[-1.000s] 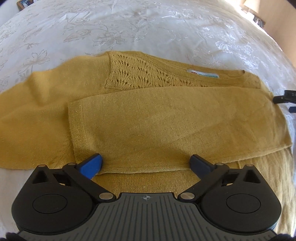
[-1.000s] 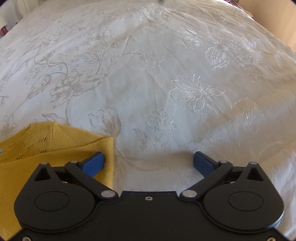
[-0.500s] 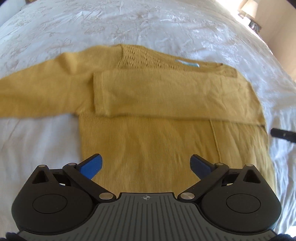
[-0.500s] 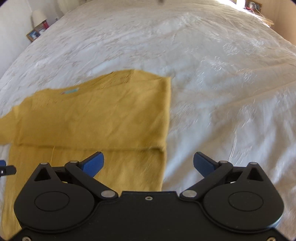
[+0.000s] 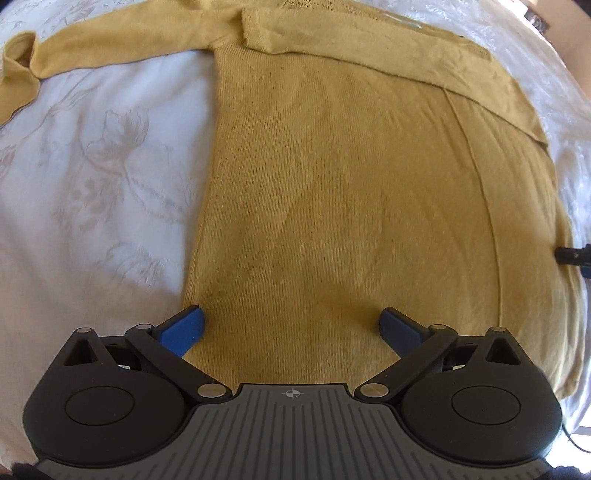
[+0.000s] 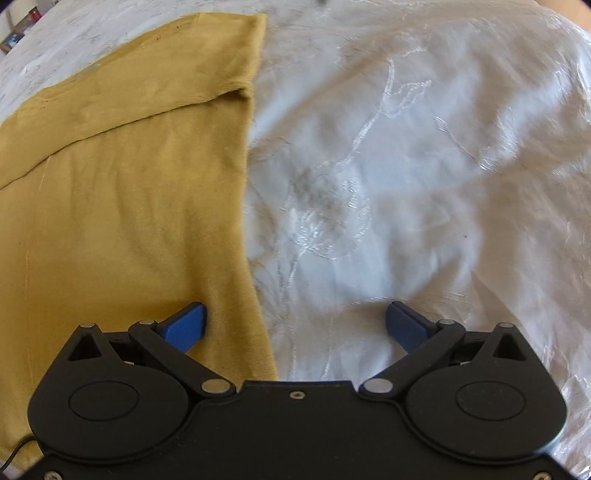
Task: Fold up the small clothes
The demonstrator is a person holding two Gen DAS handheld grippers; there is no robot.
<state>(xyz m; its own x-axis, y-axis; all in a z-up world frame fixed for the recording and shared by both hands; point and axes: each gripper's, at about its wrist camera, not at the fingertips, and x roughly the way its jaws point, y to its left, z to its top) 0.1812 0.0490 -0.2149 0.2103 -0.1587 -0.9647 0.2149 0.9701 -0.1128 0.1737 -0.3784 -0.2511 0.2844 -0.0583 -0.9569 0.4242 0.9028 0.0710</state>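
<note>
The mustard sweater (image 5: 332,206) lay flat on the white bedspread (image 6: 424,166) (one sleeve folded across its top), my left claw (image 5: 291,328) and right claw (image 6: 295,321) both gaping wide, holding nothing.

White floral-embroidered bedspread (image 6: 406,166) covers the bed, sunlit at right; small framed items (image 6: 14,35) at far left edge.

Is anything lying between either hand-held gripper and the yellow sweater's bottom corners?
Nothing visible. The left hand-held gripper sits open over the yellow sweater near its bottom left corner, the right hand-held gripper open across its right edge; only white bedspread lies around.
</note>
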